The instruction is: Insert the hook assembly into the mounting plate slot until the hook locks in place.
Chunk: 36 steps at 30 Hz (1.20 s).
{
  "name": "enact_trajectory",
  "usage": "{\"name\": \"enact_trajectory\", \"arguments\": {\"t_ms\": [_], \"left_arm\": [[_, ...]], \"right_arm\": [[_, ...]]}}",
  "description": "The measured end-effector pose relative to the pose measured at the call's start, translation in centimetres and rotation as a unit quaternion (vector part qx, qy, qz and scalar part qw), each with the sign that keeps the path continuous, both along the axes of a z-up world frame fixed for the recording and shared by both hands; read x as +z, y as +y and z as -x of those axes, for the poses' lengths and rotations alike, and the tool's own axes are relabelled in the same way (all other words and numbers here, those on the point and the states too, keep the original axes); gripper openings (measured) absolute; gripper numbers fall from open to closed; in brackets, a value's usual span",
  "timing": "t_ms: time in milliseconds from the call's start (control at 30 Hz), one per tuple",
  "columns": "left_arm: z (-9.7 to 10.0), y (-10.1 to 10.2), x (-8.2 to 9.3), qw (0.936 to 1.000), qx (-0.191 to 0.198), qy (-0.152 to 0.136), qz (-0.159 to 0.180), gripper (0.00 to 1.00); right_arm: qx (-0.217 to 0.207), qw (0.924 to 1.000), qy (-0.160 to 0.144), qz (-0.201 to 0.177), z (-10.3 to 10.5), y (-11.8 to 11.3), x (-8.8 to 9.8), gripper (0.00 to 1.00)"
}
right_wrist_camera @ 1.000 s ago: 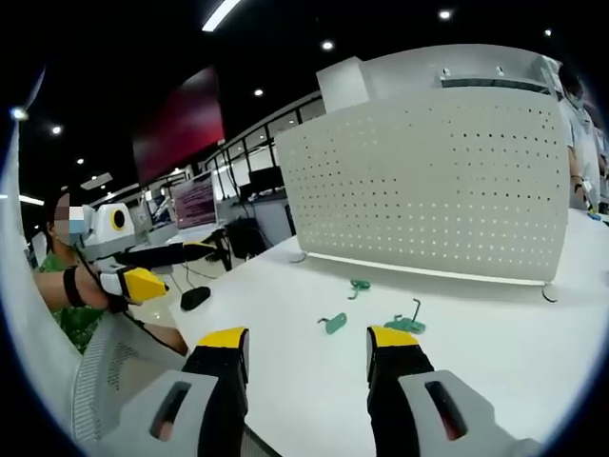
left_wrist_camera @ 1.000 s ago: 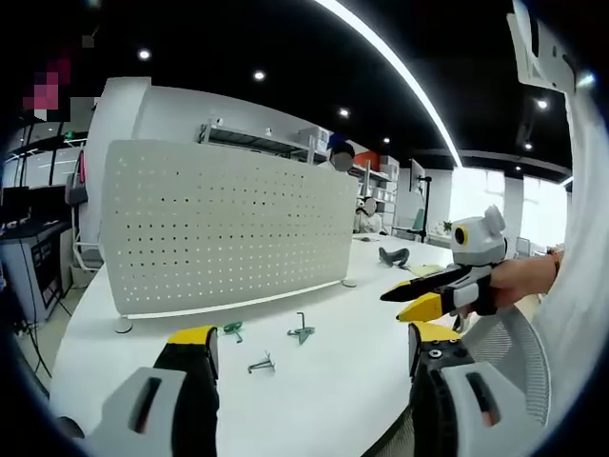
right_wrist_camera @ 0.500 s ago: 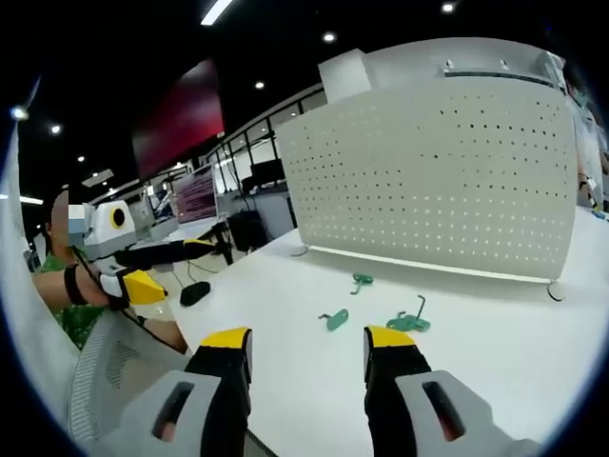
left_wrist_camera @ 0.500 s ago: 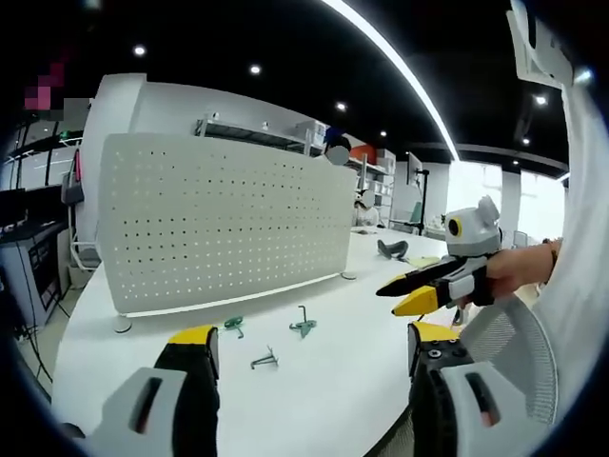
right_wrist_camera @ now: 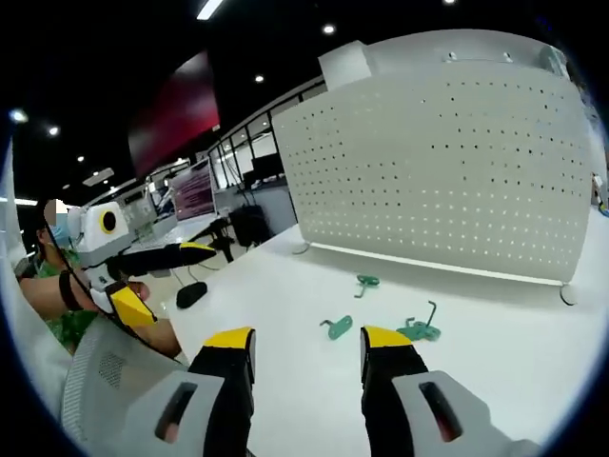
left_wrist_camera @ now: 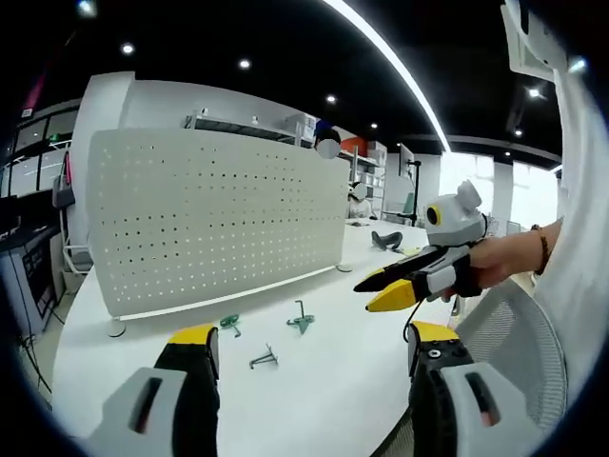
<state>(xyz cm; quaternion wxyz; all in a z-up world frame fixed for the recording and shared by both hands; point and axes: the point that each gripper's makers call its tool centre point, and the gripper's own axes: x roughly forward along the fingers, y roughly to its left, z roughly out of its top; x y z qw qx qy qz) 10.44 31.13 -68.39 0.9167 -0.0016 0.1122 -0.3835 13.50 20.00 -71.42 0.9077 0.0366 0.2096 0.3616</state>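
Note:
A white perforated mounting plate (left_wrist_camera: 219, 228) (right_wrist_camera: 438, 181) stands upright on the white table. In front of it lie small hook parts: two green ones (left_wrist_camera: 230, 324) (left_wrist_camera: 302, 320) and a grey metal one (left_wrist_camera: 264, 359). The right gripper view shows three green pieces (right_wrist_camera: 364, 282) (right_wrist_camera: 337, 328) (right_wrist_camera: 419, 329). My left gripper (left_wrist_camera: 314, 338) is open and holds nothing, well short of the hooks; it also appears in a hand at the left (right_wrist_camera: 152, 271). My right gripper (right_wrist_camera: 306, 338) is open and holds nothing; it reaches in from the right (left_wrist_camera: 390, 288) above the table.
The white table (left_wrist_camera: 324, 381) curves along its near edge. A mesh chair back (left_wrist_camera: 514, 333) (right_wrist_camera: 105, 371) sits close to the grippers. A black object (right_wrist_camera: 190, 295) lies at the table's left edge, another (left_wrist_camera: 385, 240) further back. Desks and shelving stand behind the plate.
The right gripper has swung left and further over the table in the left gripper view. In the right gripper view the left gripper's jaws stand wider apart. Hooks and plate have not moved.

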Motion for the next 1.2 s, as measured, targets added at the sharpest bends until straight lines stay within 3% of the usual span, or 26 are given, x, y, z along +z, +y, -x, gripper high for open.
{"name": "enact_trajectory", "arguments": {"t_ms": [367, 1200], "left_arm": [[-0.4, 0.1, -0.7, 0.9997, -0.001, 0.005, -0.023, 0.83], [-0.7, 1.5, -2.5, 0.9992, 0.004, 0.035, -0.018, 0.82]], "right_arm": [[0.017, 0.9996, 0.014, 0.018, -1.1, 1.1, -1.9, 0.41], [0.049, 0.9968, 0.04, 0.048, -3.6, 4.9, -5.6, 0.39]]}}
